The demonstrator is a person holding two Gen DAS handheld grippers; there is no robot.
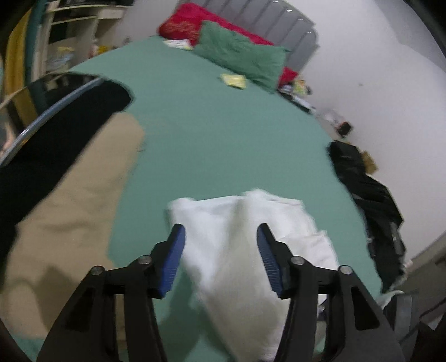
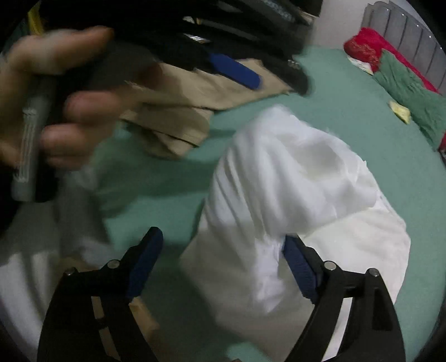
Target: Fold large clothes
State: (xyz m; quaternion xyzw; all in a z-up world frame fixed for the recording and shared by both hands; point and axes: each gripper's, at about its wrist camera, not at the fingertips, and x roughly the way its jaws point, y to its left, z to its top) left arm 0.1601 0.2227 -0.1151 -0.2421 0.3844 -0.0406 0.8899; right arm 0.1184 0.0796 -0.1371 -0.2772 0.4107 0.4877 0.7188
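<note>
A white garment [image 1: 251,236] lies bunched and partly folded on the green bedsheet [image 1: 209,125]. My left gripper [image 1: 221,236] hovers over its near edge. The jaws are open, the blue pads are apart, and the cloth lies below them unpinched. My right gripper [image 2: 223,235] is open wide above the same white garment [image 2: 292,172]. A fold of the cloth drapes against the right fingertip [image 2: 291,245] and hides its end. A beige garment [image 2: 189,111] lies folded further left. A hand [image 2: 41,97] holds the left gripper, whose blue pad [image 2: 234,69] shows above the beige garment.
A green pillow [image 1: 242,53] and a red blanket [image 1: 189,22] lie by the grey headboard [image 1: 267,16]. Black clothes [image 1: 370,200] hang off the bed's right edge. A small yellow item [image 1: 234,80] sits on the sheet. A dark shape [image 1: 55,139] crosses the upper left.
</note>
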